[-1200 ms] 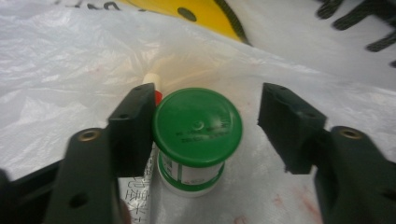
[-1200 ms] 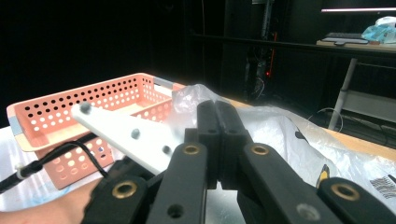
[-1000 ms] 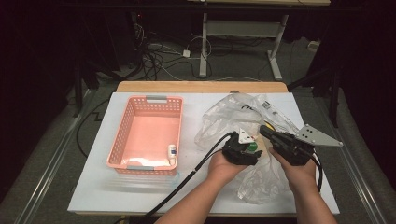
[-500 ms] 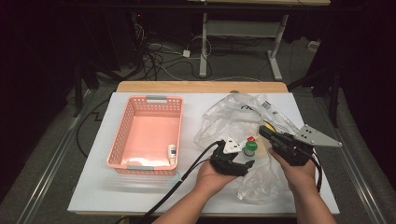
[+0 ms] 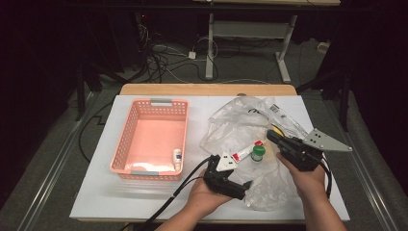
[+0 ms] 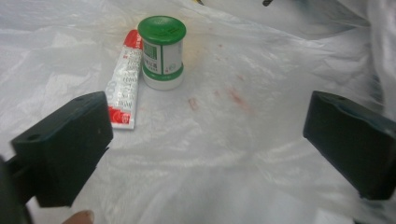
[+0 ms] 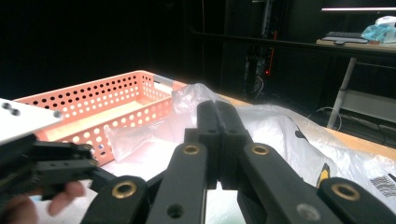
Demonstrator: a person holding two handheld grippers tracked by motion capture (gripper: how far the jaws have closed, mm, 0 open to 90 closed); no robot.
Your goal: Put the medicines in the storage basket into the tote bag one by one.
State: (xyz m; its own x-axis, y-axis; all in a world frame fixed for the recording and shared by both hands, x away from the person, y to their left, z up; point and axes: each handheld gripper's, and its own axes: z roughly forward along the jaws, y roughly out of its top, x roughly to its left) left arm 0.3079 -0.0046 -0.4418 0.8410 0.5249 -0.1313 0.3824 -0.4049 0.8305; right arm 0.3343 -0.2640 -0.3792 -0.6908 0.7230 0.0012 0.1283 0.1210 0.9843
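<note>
A small white jar with a green cap point(image 5: 258, 153) point(image 6: 162, 51) stands on a crumpled clear plastic bag point(image 5: 235, 120) point(image 6: 261, 140) point(image 7: 280, 126). A red-and-white tube point(image 5: 243, 153) point(image 6: 125, 79) lies against it. My left gripper point(image 5: 238, 177) point(image 6: 205, 140) sits just short of both; its jaws have just been opening and now stand wide with nothing between them. My right gripper point(image 5: 270, 135) point(image 7: 217, 105) rests at the bag's right side, jaws pressed together where a peak of the plastic rises at their tips.
A pink perforated basket point(image 5: 126, 139) point(image 7: 107, 93) stands on the white table's left half, with a small white bottle point(image 5: 177, 158) lying inside near its front right corner. Cables trail off the table's near edge. Dark floor and desk legs lie beyond.
My left gripper has pulled back toward the near edge and opened its jaws, leaving the green-capped jar standing on the bag beside the tube. The right gripper has stayed still.
</note>
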